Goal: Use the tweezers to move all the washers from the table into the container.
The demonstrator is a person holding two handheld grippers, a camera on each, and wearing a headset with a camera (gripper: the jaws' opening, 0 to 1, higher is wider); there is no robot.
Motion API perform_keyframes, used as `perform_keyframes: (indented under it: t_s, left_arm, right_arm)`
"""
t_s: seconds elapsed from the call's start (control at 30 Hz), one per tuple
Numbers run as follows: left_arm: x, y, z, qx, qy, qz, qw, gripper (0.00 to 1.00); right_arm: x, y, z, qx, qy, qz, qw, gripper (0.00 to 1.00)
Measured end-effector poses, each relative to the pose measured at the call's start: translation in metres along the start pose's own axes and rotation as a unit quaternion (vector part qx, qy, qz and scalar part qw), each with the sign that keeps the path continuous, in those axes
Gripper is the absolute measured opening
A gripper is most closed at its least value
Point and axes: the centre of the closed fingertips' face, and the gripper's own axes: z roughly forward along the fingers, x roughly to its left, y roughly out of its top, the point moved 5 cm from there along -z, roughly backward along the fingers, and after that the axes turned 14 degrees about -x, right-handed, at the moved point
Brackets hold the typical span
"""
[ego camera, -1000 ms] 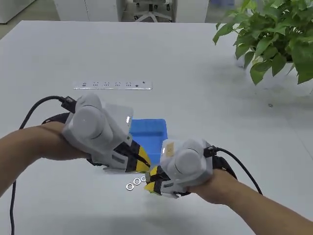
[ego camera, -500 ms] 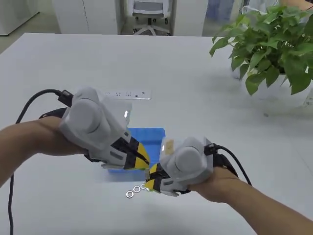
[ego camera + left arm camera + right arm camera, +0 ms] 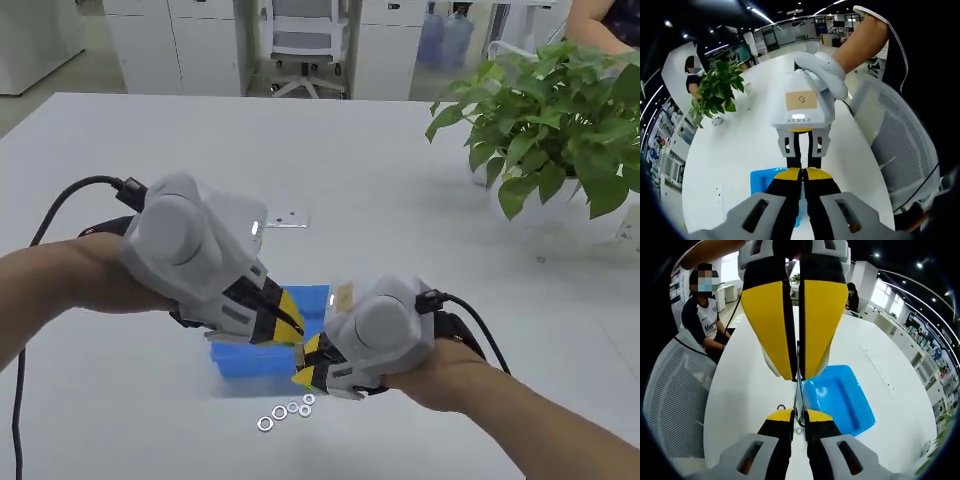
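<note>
Left tongs point(image 3: 802, 173) and right tongs point(image 3: 800, 415) clamped together on tweezers point(image 3: 799, 390). Washers point(image 3: 285, 411) on desk point(image 3: 400, 200), beside container point(image 3: 240, 358). Pickup stage, probably. Next: lower tips onto one washer.

Small silver washers point(image 3: 279, 413), flat in a short curved row, lower centre of head view; blue open container point(image 3: 242, 358) just above; thin metal tweezers point(image 3: 798, 390), centre of right gripper view

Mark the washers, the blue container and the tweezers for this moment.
washers point(image 3: 292, 408): head view, middle ring of the row.
blue container point(image 3: 851, 406): right gripper view, bare floor.
tweezers point(image 3: 798, 396): right gripper view, exposed metal shaft.
</note>
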Motion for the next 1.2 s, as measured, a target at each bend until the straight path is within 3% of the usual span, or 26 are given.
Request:
perform_keyframes:
  t_s: [0.5,0.8,1.2]
  left_arm:
    - [0.039,-0.004,-0.003,0.0,0.014,0.009,0.9999,0.06]
    - [0.059,-0.019,0.007,-0.002,0.013,0.002,0.9999,0.06]
    - [0.073,-0.037,0.019,0.001,0.011,-0.011,0.9999,0.06]
  right_arm:
    - [-0.041,0.001,0.005,-0.007,-0.009,-0.001,0.9999,0.1]
    - [-0.058,-0.012,0.011,-0.009,-0.008,0.008,0.9999,0.1]
    - [-0.073,-0.031,0.025,-0.013,-0.007,0.026,0.9996,0.1]
